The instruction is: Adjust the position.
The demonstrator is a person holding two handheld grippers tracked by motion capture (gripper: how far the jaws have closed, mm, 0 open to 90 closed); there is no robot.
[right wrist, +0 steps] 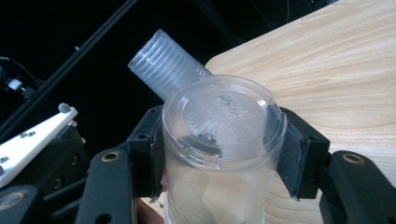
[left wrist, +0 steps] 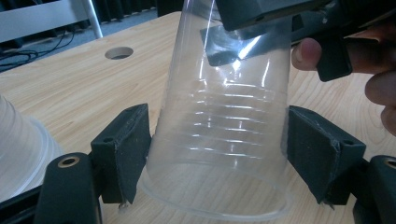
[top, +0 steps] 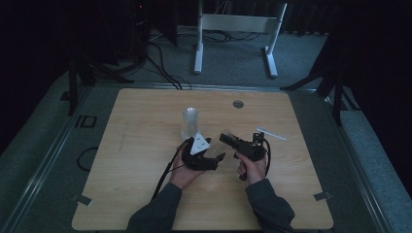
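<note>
A clear plastic cup [left wrist: 229, 140] hangs upside down above the table between both grippers. In the left gripper view, the left gripper [left wrist: 219, 144] has its pads against the cup's wall near the rim, one on each side. The right gripper [right wrist: 219, 154] is shut on the cup's closed base [right wrist: 219, 116], its pads pressing from both sides. In the high view, the two grippers meet tip to tip at mid table, the left gripper [top: 218, 158] below and the right gripper [top: 227, 138] above. A stack of clear cups [top: 190, 121] stands just behind them.
The wooden table [top: 145, 145] has a round cable hole [top: 237, 104] near its far edge. A thin white strip [top: 272, 132] lies to the right of the right hand. The cup stack [left wrist: 18, 149] is close on the left of the left gripper.
</note>
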